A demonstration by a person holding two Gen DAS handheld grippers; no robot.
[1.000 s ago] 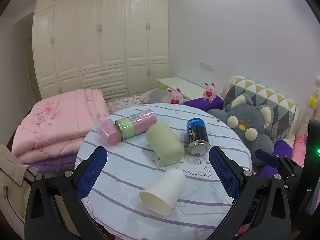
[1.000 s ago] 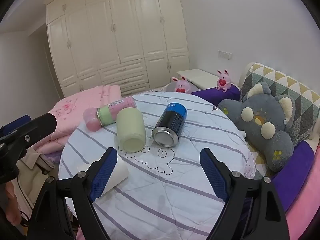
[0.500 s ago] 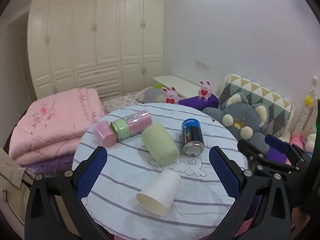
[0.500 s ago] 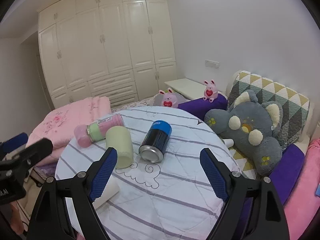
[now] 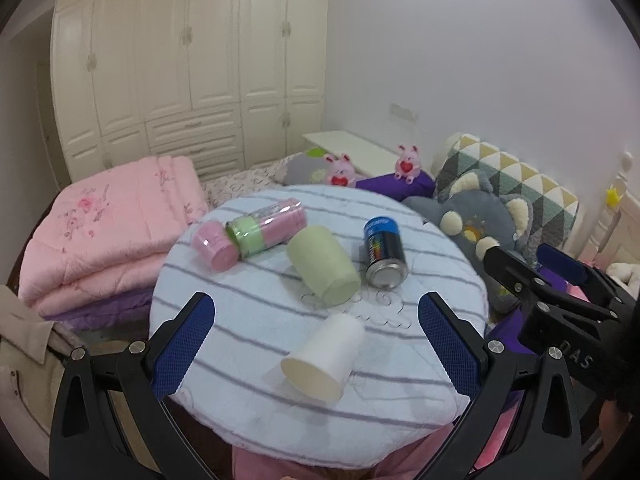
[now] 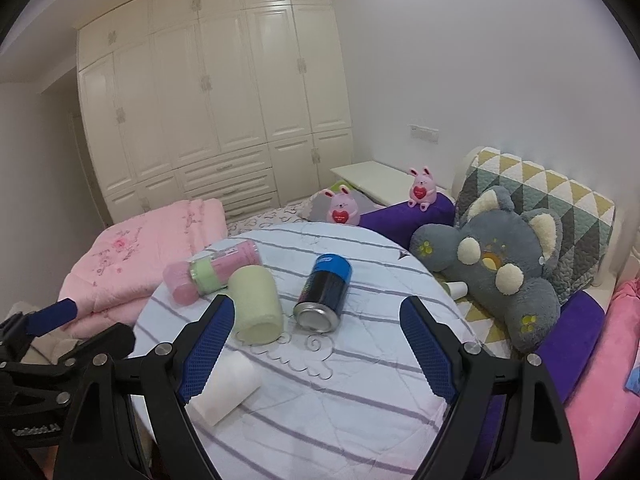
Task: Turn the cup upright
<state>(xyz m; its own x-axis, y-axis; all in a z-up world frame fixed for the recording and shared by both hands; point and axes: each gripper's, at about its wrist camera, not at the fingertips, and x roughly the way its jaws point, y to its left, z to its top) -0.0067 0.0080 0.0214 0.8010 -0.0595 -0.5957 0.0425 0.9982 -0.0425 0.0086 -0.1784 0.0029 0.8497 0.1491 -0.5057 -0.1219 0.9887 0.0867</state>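
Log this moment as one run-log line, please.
phase: approach | left gripper: open, empty | right gripper: open, empty | white paper cup: on its side, untouched

Both views are lit by soft, even room light, a little dim, with weak shadows. The fisheye lens bends the wardrobe (image 5: 192,80) strongly and leaves black corners at 2 and 10 o'clock. The white wall (image 6: 480,60) looks hazy; details are slightly blurred.
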